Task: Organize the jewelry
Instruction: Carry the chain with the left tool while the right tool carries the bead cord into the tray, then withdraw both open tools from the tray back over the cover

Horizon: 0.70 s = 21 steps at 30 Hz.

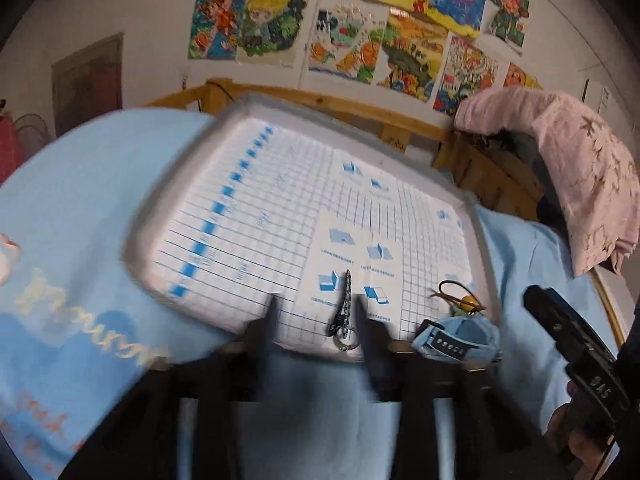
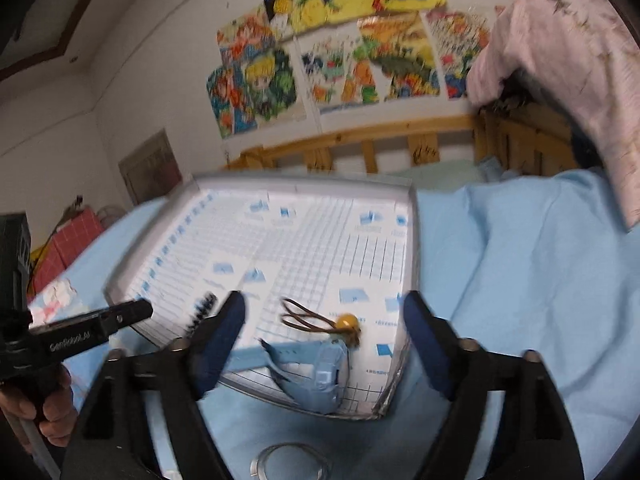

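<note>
Left gripper [image 1: 316, 312], jaws moderately apart and holding nothing, poised over the near edge of the tray [image 1: 168, 184]; the dark beaded bracelet [image 1: 343, 304] lies lengthwise in the gap, close to the right-hand finger, its metal clasp ring nearest the camera; beyond and to the right of the fingers, the brown cord with a yellow bead [image 1: 460, 298] and the light blue watch [image 1: 456, 336] rest near the tray's right near corner; right gripper [image 2: 324, 320], jaws wide apart and empty, hovering above the watch and the cord, both lying on the tray between its fingers, the watch nearer the camera and the cord just beyond it; a round glass or metal rim [image 2: 290, 462] sits on the blue sheet [image 2: 520, 280] below the right gripper, its nature unclear; both views are motion-blurred, so fine contact cannot be judged. The step in hand appears to be picking the bracelet: centre the fingers across the strand rather than along it, descend until the tips meet the tray liner, then close gently so the beads do not roll aside.
</note>
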Each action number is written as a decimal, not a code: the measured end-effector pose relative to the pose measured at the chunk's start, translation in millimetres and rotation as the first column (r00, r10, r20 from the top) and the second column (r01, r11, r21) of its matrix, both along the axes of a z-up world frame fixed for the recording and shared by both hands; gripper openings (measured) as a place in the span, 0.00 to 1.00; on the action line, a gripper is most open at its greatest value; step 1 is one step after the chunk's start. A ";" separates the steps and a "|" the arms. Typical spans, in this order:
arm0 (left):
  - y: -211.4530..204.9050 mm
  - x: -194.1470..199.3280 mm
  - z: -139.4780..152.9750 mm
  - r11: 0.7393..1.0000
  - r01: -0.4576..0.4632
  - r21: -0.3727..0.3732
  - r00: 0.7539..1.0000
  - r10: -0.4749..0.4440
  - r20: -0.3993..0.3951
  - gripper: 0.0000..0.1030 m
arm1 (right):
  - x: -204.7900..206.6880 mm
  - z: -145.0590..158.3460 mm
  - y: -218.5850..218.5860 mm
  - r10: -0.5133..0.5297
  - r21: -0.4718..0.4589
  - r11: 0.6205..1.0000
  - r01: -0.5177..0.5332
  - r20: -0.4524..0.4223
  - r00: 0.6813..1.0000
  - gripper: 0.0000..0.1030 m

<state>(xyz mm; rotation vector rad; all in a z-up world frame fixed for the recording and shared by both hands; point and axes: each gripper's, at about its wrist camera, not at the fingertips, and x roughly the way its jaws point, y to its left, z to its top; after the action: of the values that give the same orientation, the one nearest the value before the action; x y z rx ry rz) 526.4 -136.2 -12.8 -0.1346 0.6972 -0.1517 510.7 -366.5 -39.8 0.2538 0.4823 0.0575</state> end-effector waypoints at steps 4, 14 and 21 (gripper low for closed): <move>12.1 -41.0 32.7 0.998 -0.062 -0.008 0.988 0.063 0.143 0.96 | -35.3 21.3 1.2 -0.046 0.013 0.999 0.045 0.071 0.996 0.94; 40.9 -154.6 64.2 0.997 -0.066 -0.031 0.958 0.072 0.279 1.00 | -139.9 65.4 24.1 -0.115 -0.038 0.991 0.129 0.259 0.959 0.98; 61.3 -219.1 55.7 0.994 -0.080 -0.071 0.945 0.098 0.312 1.00 | -209.8 64.7 49.4 -0.104 -0.078 0.988 0.135 0.318 0.942 0.98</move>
<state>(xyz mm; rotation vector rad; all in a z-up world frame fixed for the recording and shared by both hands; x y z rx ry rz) 307.3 -74.9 42.9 -0.1923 0.3668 -0.1032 300.9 -317.0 24.9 0.1721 0.1512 -0.0451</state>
